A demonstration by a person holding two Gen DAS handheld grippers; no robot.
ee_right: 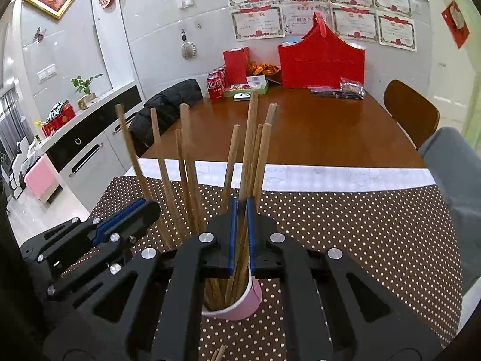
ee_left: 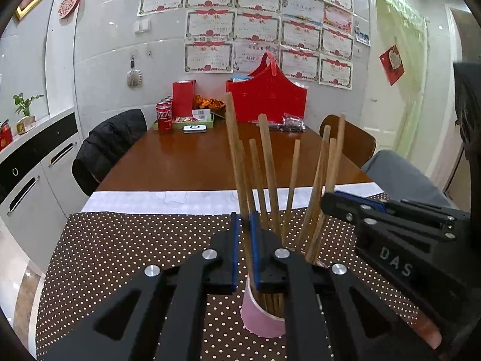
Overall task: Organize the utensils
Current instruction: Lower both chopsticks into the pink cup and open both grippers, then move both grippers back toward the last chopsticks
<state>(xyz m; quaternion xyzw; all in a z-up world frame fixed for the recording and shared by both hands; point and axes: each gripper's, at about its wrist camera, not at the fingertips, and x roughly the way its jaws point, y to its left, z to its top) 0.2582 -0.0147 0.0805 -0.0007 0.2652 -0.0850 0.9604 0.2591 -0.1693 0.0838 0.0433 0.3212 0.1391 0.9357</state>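
Observation:
A pink cup (ee_left: 261, 316) stands on the dotted brown mat (ee_left: 135, 240) and holds several wooden chopsticks (ee_left: 267, 162) upright. My left gripper (ee_left: 245, 219) is shut on one chopstick (ee_left: 233, 138) just above the cup's rim. My right gripper (ee_right: 241, 203) is shut on another chopstick (ee_right: 251, 129) over the same cup (ee_right: 240, 307). The right gripper also shows at the right of the left wrist view (ee_left: 390, 222), and the left gripper at the left of the right wrist view (ee_right: 99, 234). Loose chopstick ends (ee_right: 219, 353) lie on the mat near the bottom edge.
A white strip (ee_left: 180, 200) borders the mat, then the brown table (ee_left: 195, 162). At its far end stand a red basket (ee_left: 270, 93), a red box (ee_left: 182, 97), cola cans (ee_left: 164, 117) and a tray (ee_left: 195, 120). Chairs (ee_left: 354, 141) flank the table; a cabinet (ee_left: 33, 174) stands left.

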